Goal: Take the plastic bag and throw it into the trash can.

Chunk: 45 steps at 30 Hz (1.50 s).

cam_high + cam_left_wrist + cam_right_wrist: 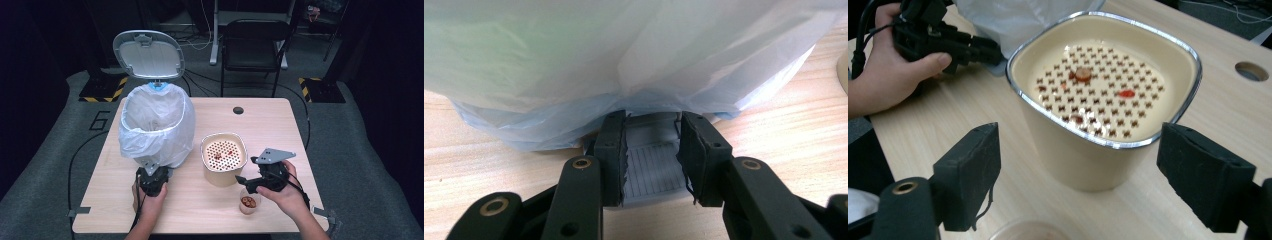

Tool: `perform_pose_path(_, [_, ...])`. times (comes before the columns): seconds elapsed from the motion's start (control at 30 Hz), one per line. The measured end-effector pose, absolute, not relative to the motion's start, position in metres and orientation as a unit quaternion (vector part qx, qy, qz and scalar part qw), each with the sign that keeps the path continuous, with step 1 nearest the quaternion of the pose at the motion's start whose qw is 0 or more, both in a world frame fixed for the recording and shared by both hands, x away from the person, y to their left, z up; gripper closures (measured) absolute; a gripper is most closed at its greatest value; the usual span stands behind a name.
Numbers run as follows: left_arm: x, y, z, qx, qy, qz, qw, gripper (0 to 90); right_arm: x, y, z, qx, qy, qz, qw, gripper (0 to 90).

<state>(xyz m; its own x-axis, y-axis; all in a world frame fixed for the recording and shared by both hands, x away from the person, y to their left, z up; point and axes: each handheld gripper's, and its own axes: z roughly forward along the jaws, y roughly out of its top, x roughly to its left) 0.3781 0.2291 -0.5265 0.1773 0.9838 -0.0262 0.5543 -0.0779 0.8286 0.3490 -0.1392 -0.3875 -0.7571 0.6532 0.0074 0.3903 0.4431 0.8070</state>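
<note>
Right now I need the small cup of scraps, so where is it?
High view: the cup stands near the table's front edge, right of centre, under the right tongs and just in front of the strainer tub.

Bare tabletop (pixel 280 130) right of strainer tub (pixel 224 159)

Left claw (pixel 653 157) jaws narrowly apart; right claw (pixel 1100 182) jaws spread wide.

Left gripper (pixel 653 150) sits low on the pale wood tabletop (pixel 784 145), its two black fingers (pixel 611 155) set either side of a grey ribbed pedal (pixel 653 170) that juts from under the bin, with the crinkled white bin liner (pixel 624 55) hanging down right above.
</note>
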Motion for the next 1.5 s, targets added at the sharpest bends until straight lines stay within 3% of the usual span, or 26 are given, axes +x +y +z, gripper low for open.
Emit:
perform_pose_path(0.5, [0.378, 0.23, -0.526, 0.674, 0.571, 0.291, 0.367, 63.5, 0.325, -0.15, -0.43, 0.327, 0.837, 0.421, 0.125, 12.9])
perform_pose_path(0.9, [0.378, 0.23, -0.527, 0.674, 0.571, 0.291, 0.368, 63.5, 0.314, -0.145, -0.457, 0.321, 0.853, 0.388, 0.136, 12.1])
perform_pose_path(1.13, [0.378, 0.23, -0.527, 0.674, 0.571, 0.291, 0.369, 63.5, 0.315, -0.147, -0.469, 0.323, 0.856, 0.382, 0.128, 19.9])
perform_pose_path(1.5, [0.378, 0.23, -0.527, 0.672, 0.571, 0.291, 0.37, 63.5, 0.33, -0.167, -0.468, 0.357, 0.841, 0.374, 0.158, 21.3])
